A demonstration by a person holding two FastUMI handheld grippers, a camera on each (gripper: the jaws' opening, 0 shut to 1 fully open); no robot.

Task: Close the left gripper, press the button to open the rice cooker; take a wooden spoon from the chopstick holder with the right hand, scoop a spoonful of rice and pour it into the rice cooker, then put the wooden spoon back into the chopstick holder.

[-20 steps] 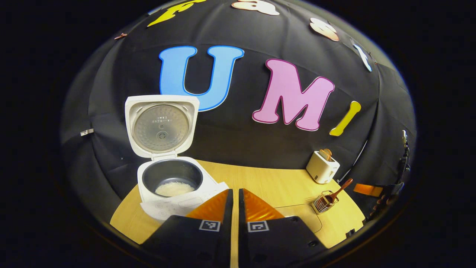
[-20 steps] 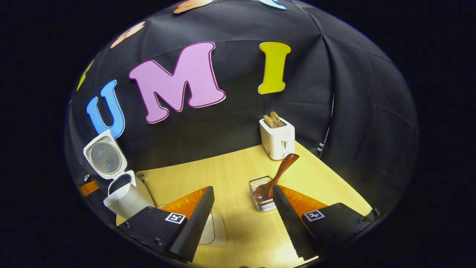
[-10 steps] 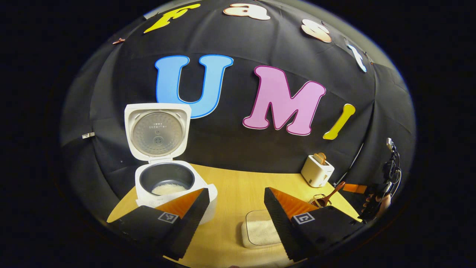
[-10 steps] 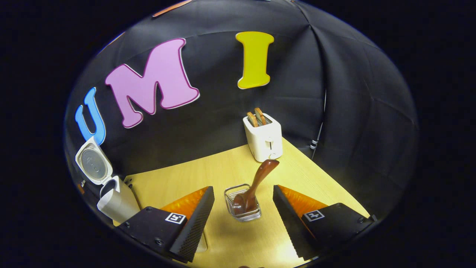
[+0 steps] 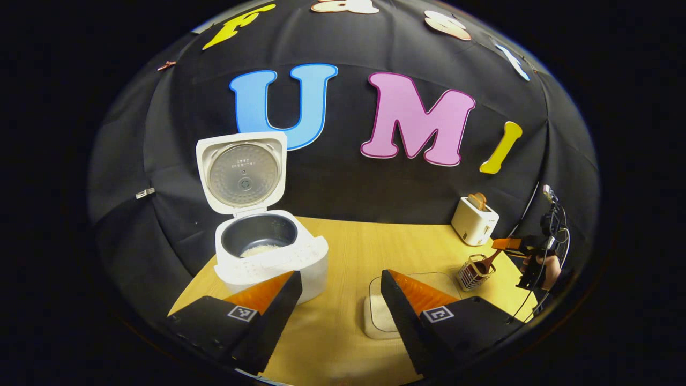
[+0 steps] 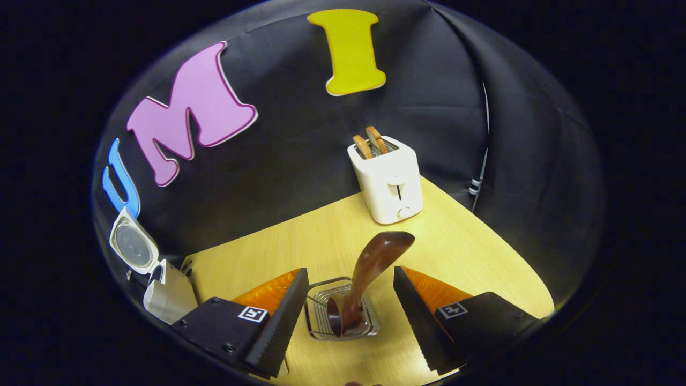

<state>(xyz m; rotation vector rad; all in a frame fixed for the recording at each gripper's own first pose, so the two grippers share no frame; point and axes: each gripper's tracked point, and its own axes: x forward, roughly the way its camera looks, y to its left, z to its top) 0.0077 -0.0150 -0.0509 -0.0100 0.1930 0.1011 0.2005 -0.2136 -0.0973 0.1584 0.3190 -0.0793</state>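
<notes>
The right gripper (image 6: 351,300) hangs over the holder (image 6: 321,321), fingers spread wide with the spoon (image 6: 370,268) handle rising between them, untouched. The holder sits near the table's (image 6: 300,241) right edge, in front of the toaster (image 6: 388,179). The left gripper (image 5: 340,300) hovers low, spread and holding nothing, near the front edge. The cooker (image 5: 268,257) stands lid-up towards the left edge. The rice tray (image 5: 375,316) is half hidden behind the left gripper's right finger. A hand (image 5: 541,265) holding the right gripper shows small and dim.
</notes>
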